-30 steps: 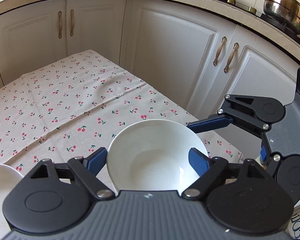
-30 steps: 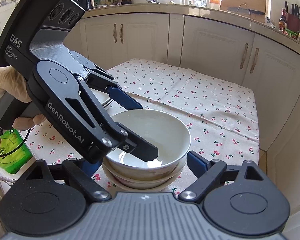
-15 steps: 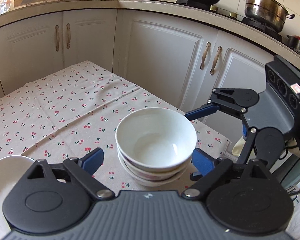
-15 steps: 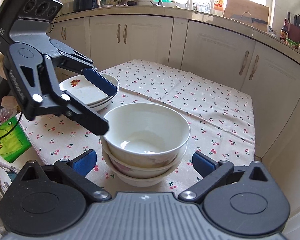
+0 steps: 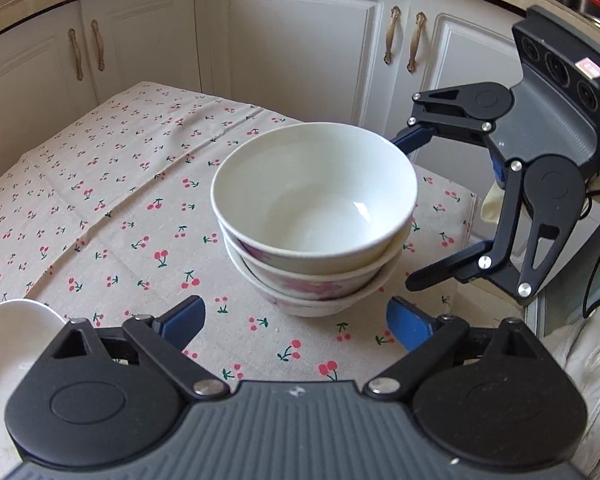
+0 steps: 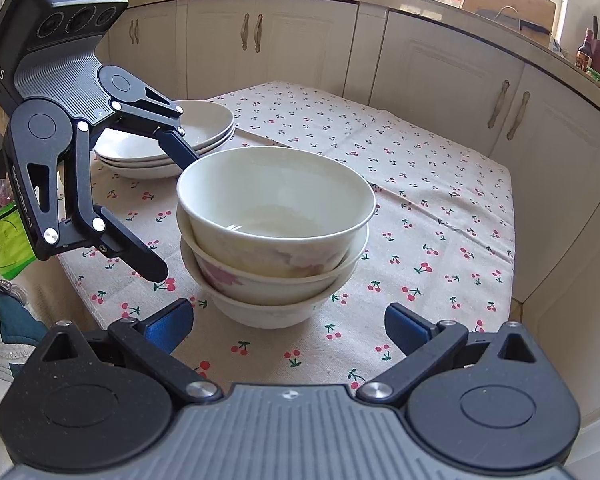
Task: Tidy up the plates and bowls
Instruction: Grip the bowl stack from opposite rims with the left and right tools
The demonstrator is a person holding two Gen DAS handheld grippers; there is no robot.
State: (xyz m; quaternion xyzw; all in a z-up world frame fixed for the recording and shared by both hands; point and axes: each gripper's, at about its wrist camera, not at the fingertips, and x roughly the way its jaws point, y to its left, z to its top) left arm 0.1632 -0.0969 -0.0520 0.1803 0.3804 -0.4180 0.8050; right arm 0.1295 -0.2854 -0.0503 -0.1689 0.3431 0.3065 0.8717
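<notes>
A stack of three white bowls (image 5: 314, 216) with pink flower prints stands on the cherry-print tablecloth (image 5: 112, 204) near the table's edge; it also shows in the right wrist view (image 6: 274, 232). A stack of white plates (image 6: 168, 140) sits behind it on the left. My left gripper (image 5: 296, 322) is open and empty, just short of the bowls. My right gripper (image 6: 288, 320) is open and empty, also just short of the bowls. Each gripper shows in the other's view, beside the stack and apart from it.
White kitchen cabinets (image 5: 300, 44) surround the table on the far sides. The rim of a white plate (image 5: 4, 344) shows at the lower left of the left wrist view. A green bag (image 6: 4, 244) lies off the table's left edge.
My left gripper let go of the top bowl, which now rests on the stack, and drew back. My right gripper also drew back a little. Both stay open.
</notes>
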